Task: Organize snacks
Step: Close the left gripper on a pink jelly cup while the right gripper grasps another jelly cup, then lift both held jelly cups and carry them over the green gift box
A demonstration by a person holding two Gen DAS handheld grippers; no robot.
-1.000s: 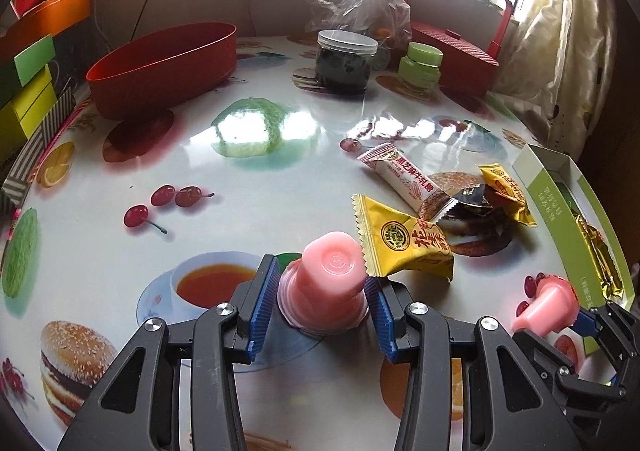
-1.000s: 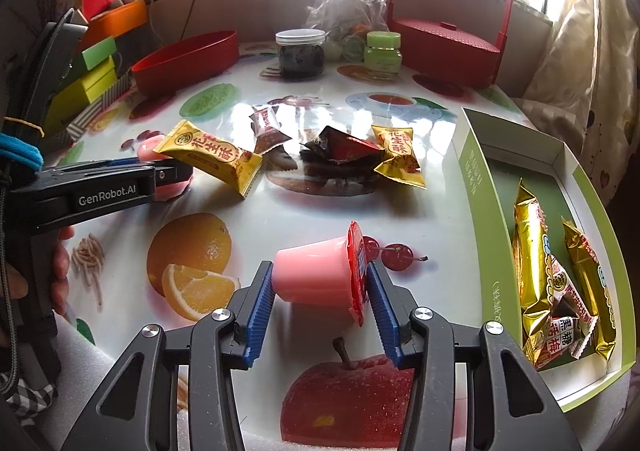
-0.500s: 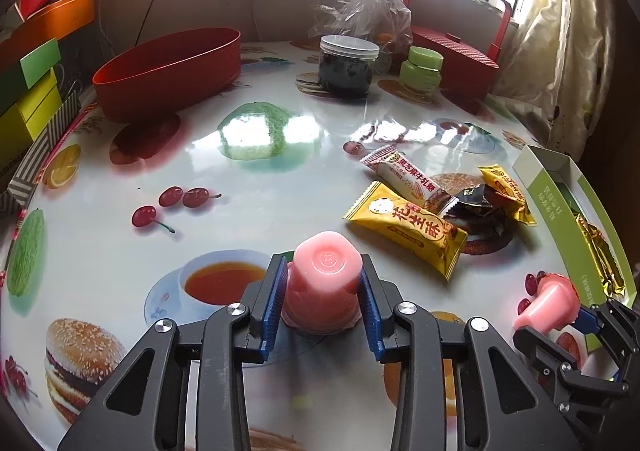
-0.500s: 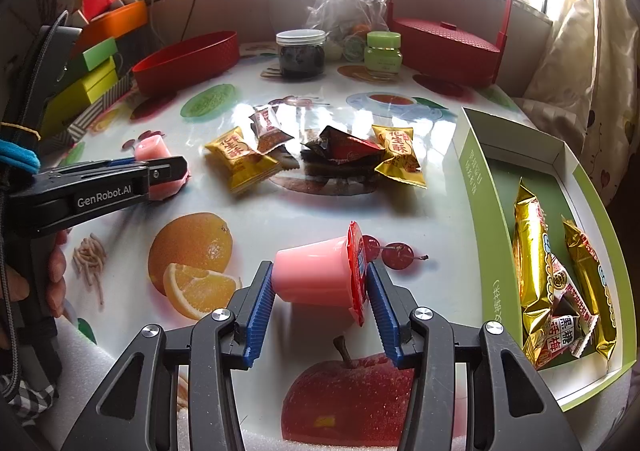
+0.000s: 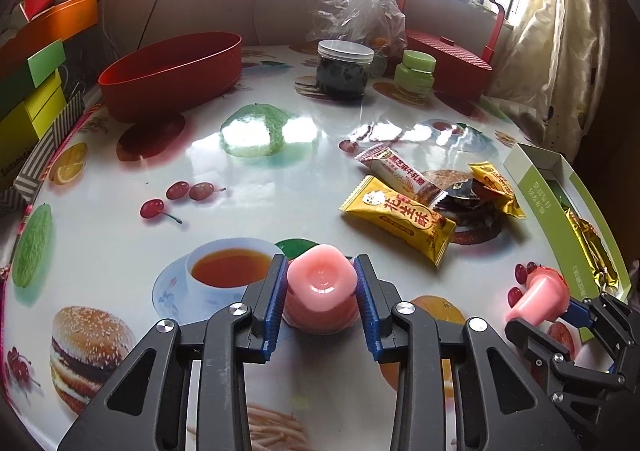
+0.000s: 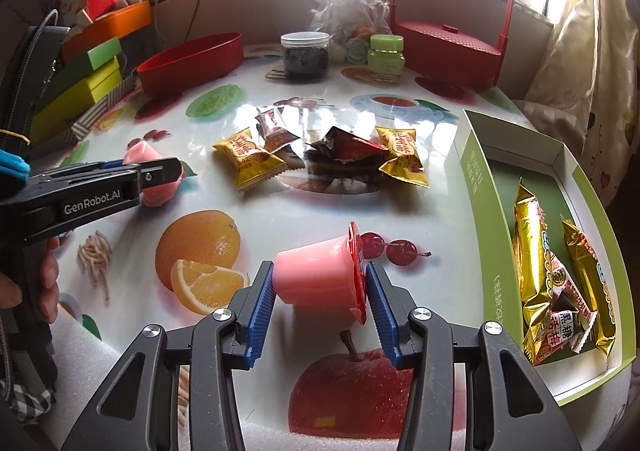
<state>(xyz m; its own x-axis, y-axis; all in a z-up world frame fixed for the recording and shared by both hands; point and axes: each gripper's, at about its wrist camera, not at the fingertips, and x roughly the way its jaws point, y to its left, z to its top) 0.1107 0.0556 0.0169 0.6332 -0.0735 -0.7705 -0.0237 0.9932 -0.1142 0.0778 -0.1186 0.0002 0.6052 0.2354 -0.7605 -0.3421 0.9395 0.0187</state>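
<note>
Closing on the left jelly cup [image 5: 321,287], my left gripper [image 5: 321,293] now squeezes it, seemingly just off the table [image 5: 280,171]; my right gripper [image 6: 321,293] grips another cup [image 6: 320,277] sideways, both ready for the green box [image 6: 476,187].

Pink jelly cup [image 5: 321,293] inverted at lower centre; second jelly cup [image 6: 320,276] sideways, lower centre; wrapped snacks [image 6: 320,155] scattered mid-frame.
</note>
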